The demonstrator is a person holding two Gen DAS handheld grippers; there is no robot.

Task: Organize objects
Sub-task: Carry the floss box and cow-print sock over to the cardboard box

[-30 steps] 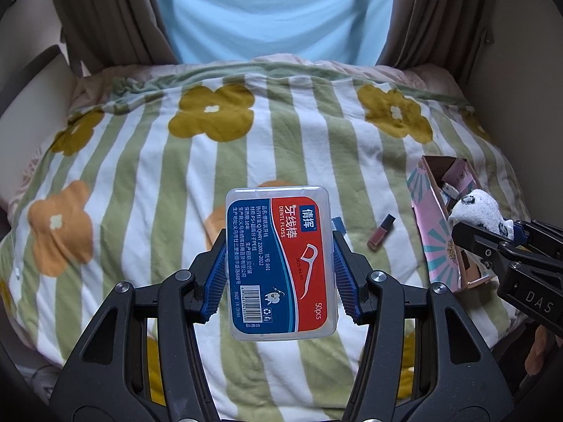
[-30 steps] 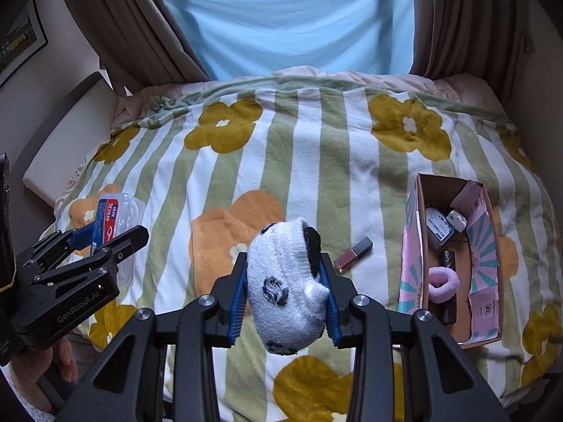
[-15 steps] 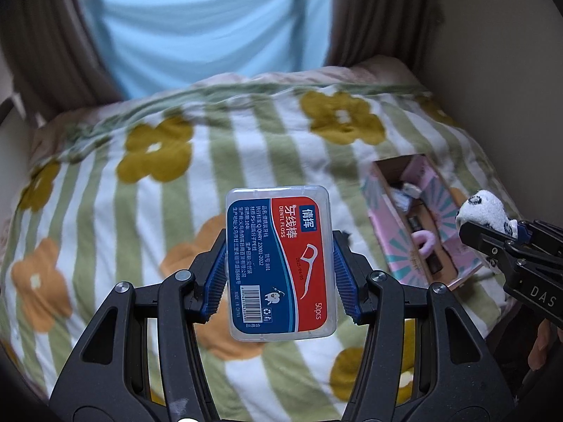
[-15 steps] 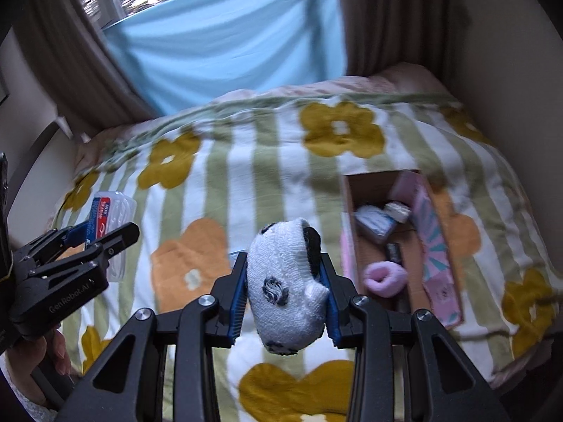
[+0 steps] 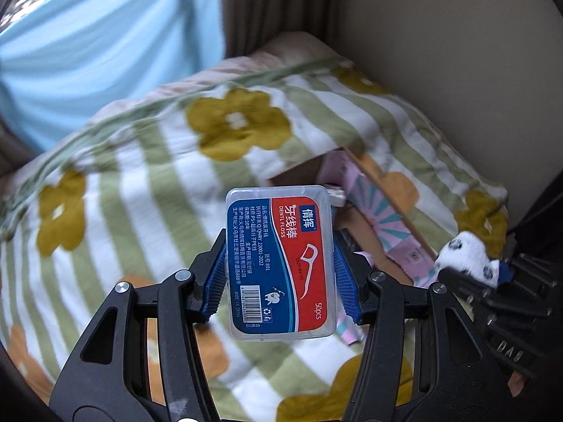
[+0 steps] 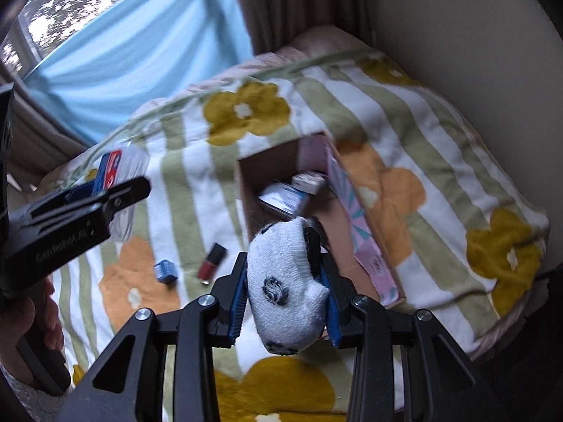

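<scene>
The dental floss pick box (image 5: 279, 267), a clear plastic case with a blue and red label, sits at the centre of the left wrist view, clamped between the blue pads of the left gripper (image 5: 279, 274), whose jaws press on its two long sides. Behind it, toward the right of that frame, lies the open cardboard box (image 5: 383, 246) with its pink patterned flap, partly hidden by the floss box.

In the right wrist view a white sock (image 6: 286, 288) with dark markings fills the lower centre, squeezed between the jaws of the right gripper (image 6: 285, 295). Just above it the cardboard box (image 6: 246, 190) lies open on the bed, holding small packages, among them a blue and white carton (image 6: 281, 198). To the left of the box, on the bedspread, a red lipstick tube (image 6: 211, 260) and a small blue cube-shaped item (image 6: 165, 270) lie near each other but apart.

The bedspread (image 6: 415, 133) is striped green and white with mustard and orange flowers. At the left edge of the right wrist view the left gripper (image 6: 116, 190) shows from the side with the floss box in it, and a person's hand (image 6: 42, 320) grips its handle. A light blue curtain (image 6: 133, 52) and a brown drape (image 6: 288, 3) hang beyond the bed, and a plain wall (image 5: 440, 52) stands on the right.
</scene>
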